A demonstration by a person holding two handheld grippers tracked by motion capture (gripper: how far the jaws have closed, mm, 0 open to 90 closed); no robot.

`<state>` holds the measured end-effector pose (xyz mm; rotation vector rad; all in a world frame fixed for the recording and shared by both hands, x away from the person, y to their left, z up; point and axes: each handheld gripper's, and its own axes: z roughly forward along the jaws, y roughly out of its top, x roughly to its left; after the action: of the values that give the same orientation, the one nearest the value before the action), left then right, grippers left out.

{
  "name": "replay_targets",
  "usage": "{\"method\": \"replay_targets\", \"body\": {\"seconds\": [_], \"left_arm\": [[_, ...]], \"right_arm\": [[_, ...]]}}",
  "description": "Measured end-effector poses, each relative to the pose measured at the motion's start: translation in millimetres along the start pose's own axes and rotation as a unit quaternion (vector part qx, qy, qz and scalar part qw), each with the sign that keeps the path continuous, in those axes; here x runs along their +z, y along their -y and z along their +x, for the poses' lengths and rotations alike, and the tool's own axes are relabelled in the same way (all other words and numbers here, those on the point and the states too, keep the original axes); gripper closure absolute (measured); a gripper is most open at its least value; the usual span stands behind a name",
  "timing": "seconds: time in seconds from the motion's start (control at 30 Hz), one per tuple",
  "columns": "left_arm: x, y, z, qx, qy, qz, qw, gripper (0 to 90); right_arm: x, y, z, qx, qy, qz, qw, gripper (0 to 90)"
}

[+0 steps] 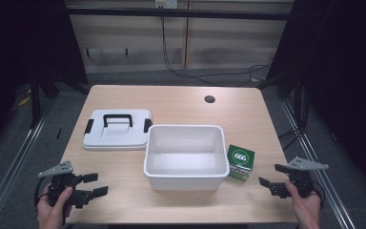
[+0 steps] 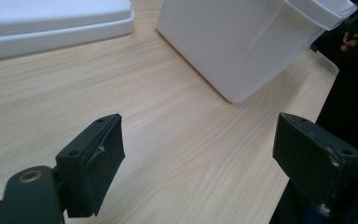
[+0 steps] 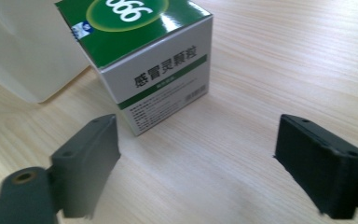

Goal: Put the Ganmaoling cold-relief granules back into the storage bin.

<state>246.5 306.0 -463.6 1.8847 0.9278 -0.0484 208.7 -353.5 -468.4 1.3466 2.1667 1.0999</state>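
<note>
Right tongs [image 3: 196,172] stand spread at frame bottom, empty, facing the green-and-white box [image 3: 154,60] above them. Likely light, crushable cardboard (pinch its flat sides); left tongs [image 1: 95,184] are spread too.

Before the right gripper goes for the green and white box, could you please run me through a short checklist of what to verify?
1. Right gripper open: ok, its fingers stand wide apart with nothing between them.
2. Green and white box reachable: ok, it stands on the table ahead of that gripper, beside the white bin.
3. Path to the box free: ok, bare wood lies between the fingers and the box.
4. Bin ready to take something: ok, it is open and looks empty inside.
5. Lid out of the way: ok, it lies flat to the bin's left.
6. Left gripper clear: ok, open and holding nothing, at the table's near left.
</note>
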Motion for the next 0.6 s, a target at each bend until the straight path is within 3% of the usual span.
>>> {"method": "replay_targets", "body": {"seconds": [0.23,0.33,0.6], "left_arm": [[-0.8,0.8,1.7,-0.006,-0.002,-0.002,1.0000,16.4],[-0.3,0.8,1.6,-0.003,-0.003,0.000,1.0000,16.5],[-0.7,0.8,0.1,0.001,-0.003,0.001,1.0000,16.5]], "right_arm": [[2.1,-2.7,3.0,-0.009,-0.010,0.008,0.9999,12.6],[1.4,-3.9,2.5,-0.007,-0.025,0.009,0.9996,13.4],[-2.2,-11.2,7.8,-0.028,-0.054,0.006,0.9981,13.4]]}}
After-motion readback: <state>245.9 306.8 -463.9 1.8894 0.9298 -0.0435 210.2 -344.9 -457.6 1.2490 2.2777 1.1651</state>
